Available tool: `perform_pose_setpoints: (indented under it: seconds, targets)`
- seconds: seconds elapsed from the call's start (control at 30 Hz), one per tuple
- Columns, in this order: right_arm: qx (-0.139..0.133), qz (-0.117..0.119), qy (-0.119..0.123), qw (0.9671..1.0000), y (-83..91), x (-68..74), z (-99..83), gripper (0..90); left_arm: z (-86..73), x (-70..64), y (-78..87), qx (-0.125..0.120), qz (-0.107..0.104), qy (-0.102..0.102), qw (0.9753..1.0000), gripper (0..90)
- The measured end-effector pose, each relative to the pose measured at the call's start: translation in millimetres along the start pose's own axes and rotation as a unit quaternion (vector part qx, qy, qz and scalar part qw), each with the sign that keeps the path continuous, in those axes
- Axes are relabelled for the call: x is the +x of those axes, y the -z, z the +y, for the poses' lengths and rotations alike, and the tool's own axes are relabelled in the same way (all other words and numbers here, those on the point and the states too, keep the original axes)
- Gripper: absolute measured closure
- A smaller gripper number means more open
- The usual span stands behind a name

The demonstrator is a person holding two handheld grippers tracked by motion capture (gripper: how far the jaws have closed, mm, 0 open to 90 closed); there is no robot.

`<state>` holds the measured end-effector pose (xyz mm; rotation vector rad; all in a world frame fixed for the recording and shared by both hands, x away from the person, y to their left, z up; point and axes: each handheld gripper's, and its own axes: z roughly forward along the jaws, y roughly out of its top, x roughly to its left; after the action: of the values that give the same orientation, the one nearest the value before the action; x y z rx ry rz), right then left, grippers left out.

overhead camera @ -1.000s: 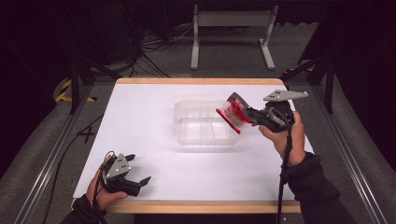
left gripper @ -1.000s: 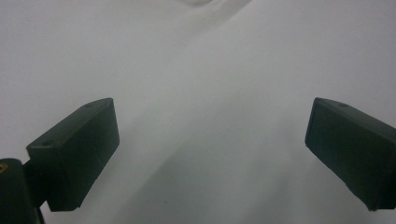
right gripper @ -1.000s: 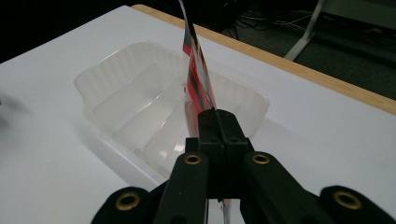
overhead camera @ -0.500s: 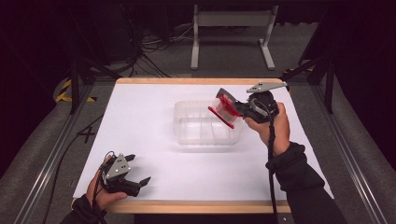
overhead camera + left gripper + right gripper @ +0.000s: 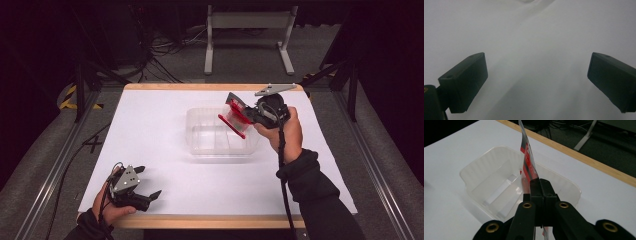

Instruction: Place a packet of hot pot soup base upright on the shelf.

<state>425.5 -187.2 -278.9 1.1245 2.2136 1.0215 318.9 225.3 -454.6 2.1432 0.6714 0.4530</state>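
Observation:
A clear plastic tub (image 5: 220,137) sits a little right of the table's middle, with nothing inside it. My right gripper (image 5: 240,116) hangs over the tub's right end, shut on a thin red packet (image 5: 234,117) that tilts down to the left. In the right gripper view the red packet (image 5: 527,163) sticks up edge-on from the closed jaws, above the clear tub (image 5: 499,187). My left gripper (image 5: 148,184) rests near the table's front left corner, open, its black fingers (image 5: 465,81) wide apart over bare white tabletop.
The white table (image 5: 150,130) has a wooden edge (image 5: 210,221) along the front and back. Metal rails run down both sides, and a grey stand (image 5: 247,35) with cables sits on the floor behind the table.
My right gripper has carried the red packet leftward, from beside the tub's right end to above it. The left gripper has stayed put.

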Motion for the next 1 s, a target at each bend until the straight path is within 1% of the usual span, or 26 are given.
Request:
perform_pose_setpoints:
  seconds: [0.03,0.17,0.23,0.3,0.37,0.5,0.57,0.63,0.8,1.0]
  targets:
    - [0.003,-0.002,-0.002,1.0000,-2.7,-0.1,-1.4,90.0,0.0,0.0,0.0,0.000,0.000,0.000,1.0000,3.6]
    - [0.012,-0.012,-0.020,0.9997,-14.4,-4.9,-10.6,90.0,-0.2,0.3,-0.3,0.000,-0.001,0.000,1.0000,3.6]
    - [0.014,-0.018,-0.025,0.9994,-16.5,-6.7,-14.0,90.0,-0.1,0.2,-0.3,0.001,-0.001,0.000,1.0000,3.6]
    - [0.012,-0.019,-0.029,0.9993,-17.2,-8.3,-15.7,90.0,-0.1,0.1,-0.3,0.001,-0.001,0.000,1.0000,3.6]
    - [0.016,-0.022,-0.034,0.9990,-19.2,-11.9,-20.1,90.0,0.0,-0.2,-0.4,0.002,-0.002,-0.001,1.0000,3.6]
    - [0.028,-0.024,-0.032,0.9988,-24.5,-15.1,-25.9,90.0,0.1,-0.1,-0.7,0.002,-0.001,-0.001,1.0000,3.6]
    - [0.030,-0.021,-0.032,0.9988,-26.5,-15.6,-27.2,90.0,0.2,-0.3,-0.8,0.002,-0.002,-0.001,1.0000,3.6]
    - [0.032,-0.021,-0.026,0.9989,-28.5,-14.5,-27.2,90.0,0.1,-0.1,-0.9,0.002,-0.002,-0.001,1.0000,3.6]
    - [0.038,-0.018,-0.020,0.9989,-34.9,-11.6,-27.7,90.0,-0.1,0.1,-0.6,0.002,-0.002,-0.001,1.0000,3.6]
    - [0.042,-0.012,-0.020,0.9988,-42.2,-8.7,-30.2,89.8,-0.3,0.2,-0.4,0.001,-0.002,0.000,1.0000,3.6]
